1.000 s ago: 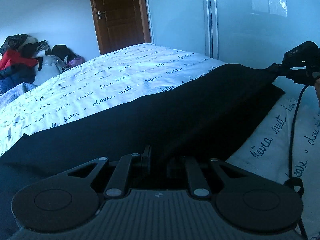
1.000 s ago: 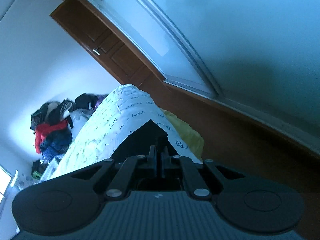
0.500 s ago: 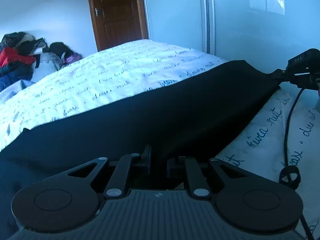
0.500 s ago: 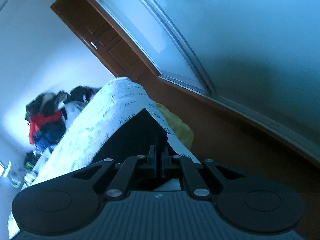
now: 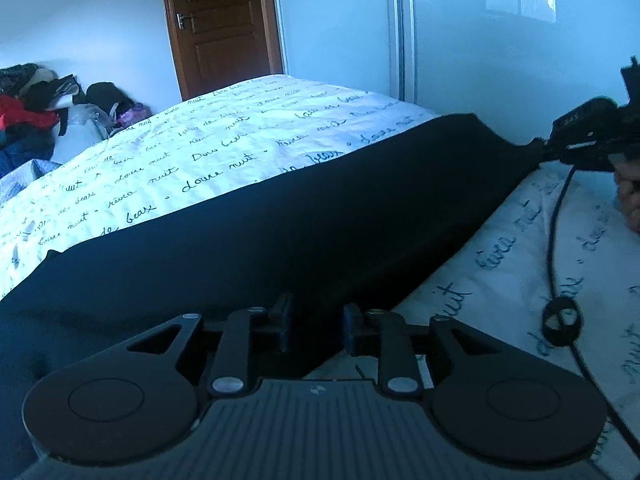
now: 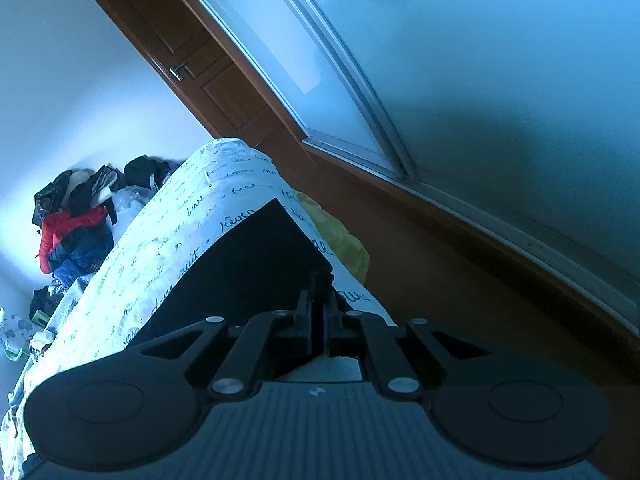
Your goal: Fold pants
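Pants (image 5: 304, 216) lie black across the frame's middle on the lettered bedspread (image 5: 224, 148). My left gripper (image 5: 316, 322) stands parted over their near edge, perhaps touching; my right gripper (image 6: 319, 294) pinches a corner.

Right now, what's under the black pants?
The black pants lie on the white bedspread with blue handwriting print, which shows on both sides of them. Whatever lies directly beneath the fabric is covered.

A home bedroom: a bed (image 5: 224, 148) under a white script-printed cover, a brown panelled door (image 5: 222, 24), sliding wardrobe doors (image 5: 400, 32), and clothes piled (image 5: 28, 116) against the wall.
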`<state>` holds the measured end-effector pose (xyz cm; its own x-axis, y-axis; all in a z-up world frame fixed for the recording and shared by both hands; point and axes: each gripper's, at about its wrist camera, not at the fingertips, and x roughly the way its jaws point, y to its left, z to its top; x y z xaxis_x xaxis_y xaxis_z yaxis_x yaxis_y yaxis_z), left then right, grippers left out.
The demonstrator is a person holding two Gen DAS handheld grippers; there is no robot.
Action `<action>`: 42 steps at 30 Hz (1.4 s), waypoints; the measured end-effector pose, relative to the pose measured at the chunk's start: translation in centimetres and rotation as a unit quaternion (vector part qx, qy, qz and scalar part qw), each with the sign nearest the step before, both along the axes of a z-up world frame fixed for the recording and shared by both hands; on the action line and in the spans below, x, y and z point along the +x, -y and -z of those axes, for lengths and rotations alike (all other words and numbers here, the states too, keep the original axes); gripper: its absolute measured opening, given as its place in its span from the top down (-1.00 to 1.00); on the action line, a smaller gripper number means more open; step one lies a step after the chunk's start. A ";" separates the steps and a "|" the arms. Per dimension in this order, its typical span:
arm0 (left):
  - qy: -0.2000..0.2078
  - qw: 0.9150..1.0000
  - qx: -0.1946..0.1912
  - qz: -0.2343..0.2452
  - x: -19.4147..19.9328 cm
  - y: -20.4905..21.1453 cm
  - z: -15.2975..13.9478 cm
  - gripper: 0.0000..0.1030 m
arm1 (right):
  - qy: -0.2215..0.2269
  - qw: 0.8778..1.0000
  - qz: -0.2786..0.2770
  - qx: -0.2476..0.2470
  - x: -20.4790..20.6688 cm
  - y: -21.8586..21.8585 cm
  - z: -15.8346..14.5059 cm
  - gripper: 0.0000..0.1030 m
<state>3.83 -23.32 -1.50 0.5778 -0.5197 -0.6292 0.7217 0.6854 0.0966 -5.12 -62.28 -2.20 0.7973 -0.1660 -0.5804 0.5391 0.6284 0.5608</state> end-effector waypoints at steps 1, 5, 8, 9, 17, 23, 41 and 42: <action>-0.006 1.000 -0.010 0.004 -0.1 -0.4 -0.4 0.35 | 0.000 1.000 0.001 -0.002 -0.1 -0.1 -0.1 0.91; -0.027 0.998 -0.053 0.009 0.2 -1.7 -1.7 0.02 | -0.013 1.000 -0.008 -0.022 0.0 -0.5 -0.3 0.90; -0.040 0.996 -0.075 0.000 0.7 -2.2 -2.3 -0.13 | -0.028 0.999 0.008 -0.014 -0.1 -0.2 -0.3 0.62; -0.043 0.996 -0.078 -0.003 0.8 -2.3 -2.4 -0.13 | -0.036 0.999 0.030 -0.019 -0.4 -0.1 -0.5 0.39; -0.073 0.993 -0.028 -0.093 4.0 -1.9 -0.1 -0.11 | 0.017 0.987 -0.102 -0.122 0.5 -6.5 -4.6 0.11; -0.046 0.995 -0.010 -0.088 2.8 -3.1 0.1 -0.12 | -0.076 0.961 -0.190 -0.186 4.5 -10.7 -2.9 -0.18; -0.038 0.972 0.017 -0.233 6.3 -12.8 -0.4 -0.26 | -0.026 0.972 -0.171 -0.162 3.4 -13.0 -3.6 -0.22; -0.035 0.972 0.018 -0.230 6.0 -12.7 -0.6 -0.26 | -0.019 0.977 -0.154 -0.144 2.8 -12.0 -3.5 -0.22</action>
